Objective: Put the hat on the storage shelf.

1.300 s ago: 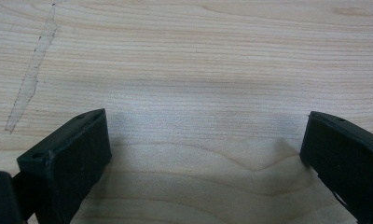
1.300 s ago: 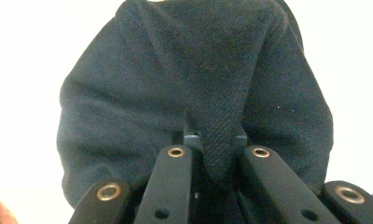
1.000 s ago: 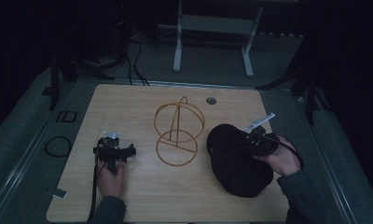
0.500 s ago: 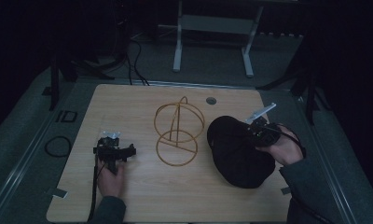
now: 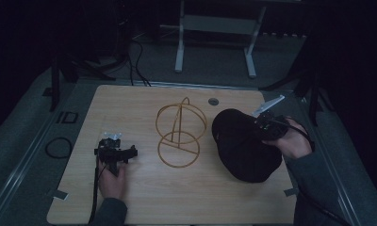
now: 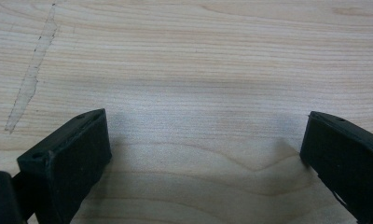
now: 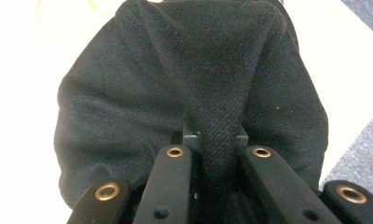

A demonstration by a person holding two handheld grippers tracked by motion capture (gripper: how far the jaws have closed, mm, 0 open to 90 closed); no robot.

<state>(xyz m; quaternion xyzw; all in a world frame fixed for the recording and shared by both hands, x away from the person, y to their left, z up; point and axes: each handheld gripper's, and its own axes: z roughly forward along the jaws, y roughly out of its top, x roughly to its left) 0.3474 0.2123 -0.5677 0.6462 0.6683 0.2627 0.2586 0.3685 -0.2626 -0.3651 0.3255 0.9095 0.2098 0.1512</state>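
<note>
Right gripper [image 5: 266, 126] had moved farther and lifted, jaws pinched on black hat [image 5: 243, 146] fabric; left gripper [image 5: 115, 151] rested wide apart, empty, on table [image 5: 144, 197].

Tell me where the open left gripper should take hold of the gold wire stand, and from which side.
Grip the thin upright post of the gold wire stand, coming from its left side, where the left gripper sits with jaws wide open. The post is probably narrow enough to pinch, and the black fabric cap blocks the stand's other side.
</note>
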